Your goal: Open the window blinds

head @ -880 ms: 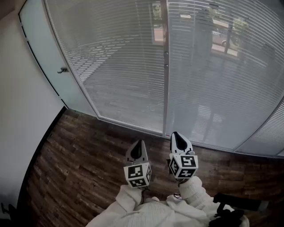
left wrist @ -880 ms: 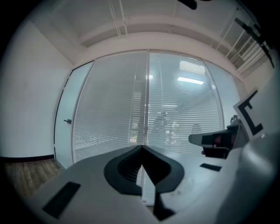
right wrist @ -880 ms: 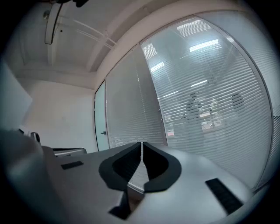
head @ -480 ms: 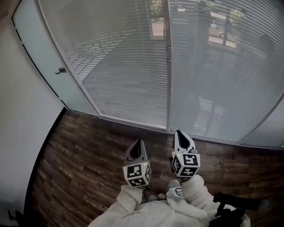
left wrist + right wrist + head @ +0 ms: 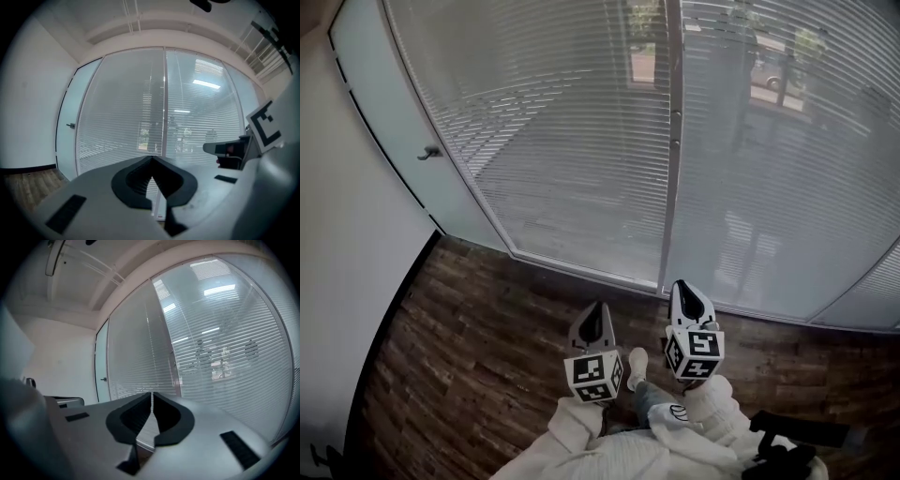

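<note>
Two hand-held grippers, left gripper and right gripper, side by side above a wooden floor, pointed toward the glazed wall ahead. Both pairs of jaws pressed together, pinching nothing. Window blinds lowered across the panes, outside showing only faintly through the slats, well apart from either gripper. Looks like an approach: carried closed and empty, with no cord or wand visible yet near the central frame post.
</note>
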### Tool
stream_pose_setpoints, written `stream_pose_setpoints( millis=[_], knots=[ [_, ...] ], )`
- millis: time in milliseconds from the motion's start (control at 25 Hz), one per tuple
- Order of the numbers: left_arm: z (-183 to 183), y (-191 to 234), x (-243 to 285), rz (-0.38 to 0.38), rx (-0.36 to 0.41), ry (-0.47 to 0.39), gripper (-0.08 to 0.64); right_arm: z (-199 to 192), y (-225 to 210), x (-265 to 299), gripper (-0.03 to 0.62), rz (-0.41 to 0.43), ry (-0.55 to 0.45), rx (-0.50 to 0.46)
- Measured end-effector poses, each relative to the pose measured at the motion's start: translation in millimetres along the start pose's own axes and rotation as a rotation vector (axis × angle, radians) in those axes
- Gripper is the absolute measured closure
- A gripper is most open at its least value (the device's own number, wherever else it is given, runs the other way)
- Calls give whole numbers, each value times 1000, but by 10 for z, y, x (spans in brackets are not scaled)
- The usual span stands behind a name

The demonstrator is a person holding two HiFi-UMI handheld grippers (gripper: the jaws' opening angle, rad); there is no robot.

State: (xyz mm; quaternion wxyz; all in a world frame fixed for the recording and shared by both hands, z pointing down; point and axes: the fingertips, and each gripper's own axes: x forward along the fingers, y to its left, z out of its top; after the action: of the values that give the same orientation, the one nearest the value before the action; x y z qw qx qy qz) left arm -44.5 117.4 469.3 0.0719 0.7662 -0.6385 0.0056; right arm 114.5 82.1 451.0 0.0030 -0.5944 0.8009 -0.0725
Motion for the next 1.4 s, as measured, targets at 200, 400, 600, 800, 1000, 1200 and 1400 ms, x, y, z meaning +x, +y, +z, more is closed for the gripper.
stream_pose_setpoints(
  millis=[200, 400, 600, 800, 1000, 1200, 1400],
  knots=[
    [-72, 293, 622, -5, 7, 3, 561, -100, -70, 686, 580, -12, -3, 14],
    [106, 525, 1615, -45, 13, -4, 561, 65, -316, 1619, 580, -49, -21, 31],
    [343, 631, 2567, -113, 33, -42, 561, 435, -616, 2404, 580, -107, -89, 37],
    [606, 607, 3384, -167, 30, -60, 561, 957, -976, 2994, 580, -168, -171, 20],
    [822, 568, 4050, -249, 30, -66, 561, 1270, -1301, 3419, 578, -260, -204, 24],
    [953, 587, 4482, -367, 51, -95, 561, 1463, -1349, 3718, 490, -259, -267, 204],
    [1033, 667, 4771, -479, 69, -96, 561, 1736, -1569, 3730, 479, -221, -471, 814]
  ],
)
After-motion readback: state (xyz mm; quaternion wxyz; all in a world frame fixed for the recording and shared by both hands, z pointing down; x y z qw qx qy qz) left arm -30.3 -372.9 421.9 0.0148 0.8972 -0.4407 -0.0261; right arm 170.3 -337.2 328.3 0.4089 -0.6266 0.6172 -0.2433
